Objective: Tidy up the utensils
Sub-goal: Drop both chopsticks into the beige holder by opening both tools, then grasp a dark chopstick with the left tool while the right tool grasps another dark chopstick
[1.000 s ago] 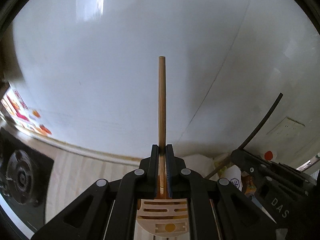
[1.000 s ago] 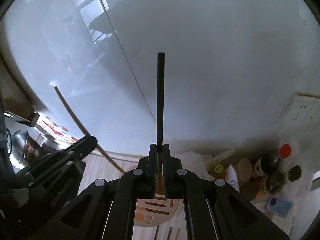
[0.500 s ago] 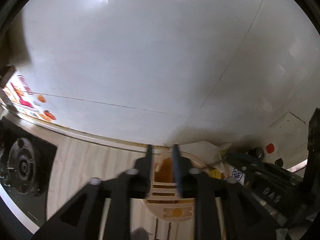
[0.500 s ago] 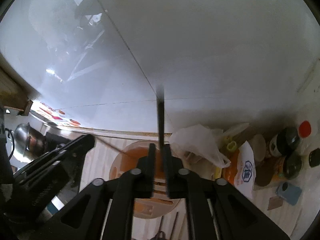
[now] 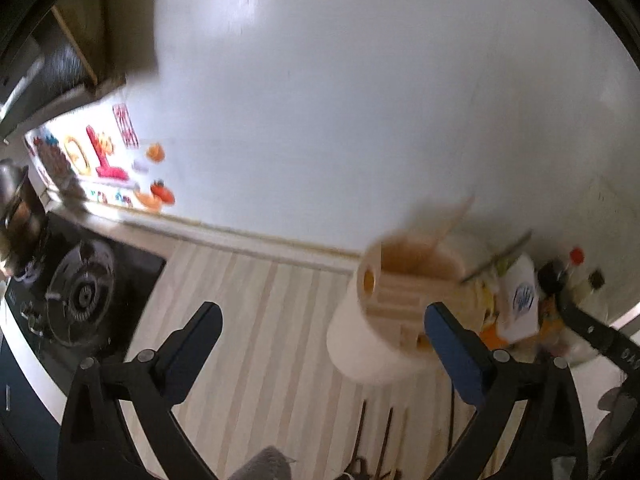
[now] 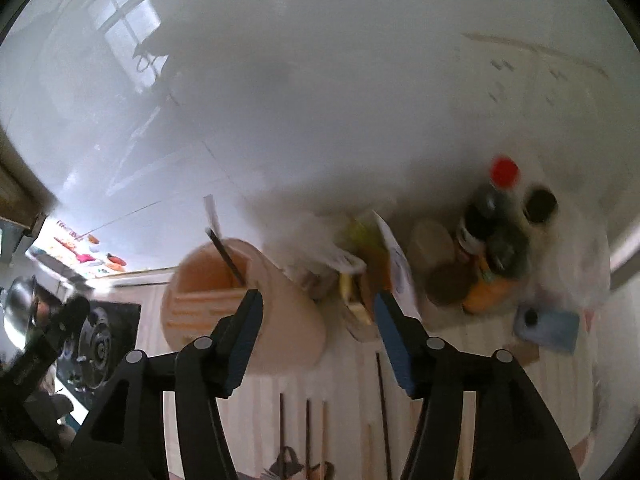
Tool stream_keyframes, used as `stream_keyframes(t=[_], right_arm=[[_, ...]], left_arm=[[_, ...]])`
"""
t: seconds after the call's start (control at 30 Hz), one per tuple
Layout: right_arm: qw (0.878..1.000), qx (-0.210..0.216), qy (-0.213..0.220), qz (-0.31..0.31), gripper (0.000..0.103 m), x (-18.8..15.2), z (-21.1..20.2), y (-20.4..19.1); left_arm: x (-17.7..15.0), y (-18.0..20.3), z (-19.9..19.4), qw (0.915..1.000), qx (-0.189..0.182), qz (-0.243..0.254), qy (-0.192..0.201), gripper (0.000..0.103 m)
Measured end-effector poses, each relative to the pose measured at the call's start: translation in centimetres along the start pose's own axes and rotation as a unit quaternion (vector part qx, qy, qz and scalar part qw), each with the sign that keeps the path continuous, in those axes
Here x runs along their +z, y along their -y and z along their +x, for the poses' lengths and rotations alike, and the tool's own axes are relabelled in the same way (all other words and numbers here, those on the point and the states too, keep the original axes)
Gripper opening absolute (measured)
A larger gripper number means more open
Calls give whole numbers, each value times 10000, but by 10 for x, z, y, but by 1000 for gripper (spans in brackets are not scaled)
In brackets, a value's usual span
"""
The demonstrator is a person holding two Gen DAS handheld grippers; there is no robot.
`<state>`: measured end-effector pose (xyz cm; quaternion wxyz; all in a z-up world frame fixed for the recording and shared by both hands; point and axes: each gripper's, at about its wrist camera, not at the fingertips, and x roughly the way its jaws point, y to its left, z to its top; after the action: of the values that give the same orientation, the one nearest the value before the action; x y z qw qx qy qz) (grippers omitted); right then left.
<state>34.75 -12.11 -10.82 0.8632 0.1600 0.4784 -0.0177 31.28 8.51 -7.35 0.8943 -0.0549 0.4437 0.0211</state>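
Observation:
A white round utensil holder with a wooden slotted top (image 5: 376,344) stands on the pale wood counter; it also shows in the right wrist view (image 6: 280,312). A light wooden chopstick (image 5: 452,224) and a black chopstick (image 6: 226,256) stand in its open compartment. My left gripper (image 5: 320,332) is open and empty, to the left of the holder. My right gripper (image 6: 318,316) is open and empty, just right of the holder. Several loose chopsticks (image 6: 308,436) lie on the counter below the grippers, also visible in the left wrist view (image 5: 384,440).
A gas stove (image 5: 84,292) sits at the left. Bottles and jars (image 6: 492,240), a plastic bag (image 6: 320,232), a carton (image 5: 520,300) and a blue object (image 6: 548,328) crowd the right behind the holder. A white tiled wall (image 5: 360,100) rises behind.
Both grippers have opened and let go of their chopsticks, which now stand in the holder. Both views have tilted down and pulled away, the left one shifting left.

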Motion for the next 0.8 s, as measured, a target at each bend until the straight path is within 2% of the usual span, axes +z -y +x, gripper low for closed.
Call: stream_keyframes(t=[0.1, 0.17, 0.27, 0.33, 0.4, 0.43, 0.57, 0.63, 0.67, 0.73, 0.8], right_arm=[[9998, 93, 54, 155, 80, -21, 2, 17], [9999, -43, 12, 142, 81, -36, 10, 28], [9989, -242, -392, 69, 80, -63, 34, 45], [9966, -376, -737, 1, 75, -81, 55, 54], [9925, -450, -1134, -49, 58, -99, 79, 64], [9905, -461, -1290, -69, 56, -106, 89, 67], [9810, -614, -1828, -201, 36, -134, 128, 76], [9763, -698, -2027, -302, 34, -144, 142, 80], [9742, -710, -2118, -335, 33, -148, 148, 79], [9710, -746, -2243, -360, 33, -154, 155, 81], [9679, -789, -2355, -387, 33, -159, 163, 84]], left_arm=[[-26, 13, 6, 9996, 156, 165, -164, 103], [-45, 15, 19, 9990, 235, 217, -325, 103], [-72, 20, 42, 9965, 321, 257, -731, 103], [-90, 21, 62, 9935, 340, 268, -1055, 103], [-107, 24, 81, 9896, 320, 318, -1365, 103], [-113, 25, 88, 9879, 289, 348, -1485, 102], [-143, 36, 119, 9773, 63, 565, -2042, 84], [-161, 43, 134, 9688, 18, 699, -2378, 72], [-168, 45, 138, 9662, -8, 731, -2471, 70], [-182, 48, 148, 9597, -21, 796, -2694, 54], [-193, 49, 155, 9544, -14, 831, -2866, 45]])
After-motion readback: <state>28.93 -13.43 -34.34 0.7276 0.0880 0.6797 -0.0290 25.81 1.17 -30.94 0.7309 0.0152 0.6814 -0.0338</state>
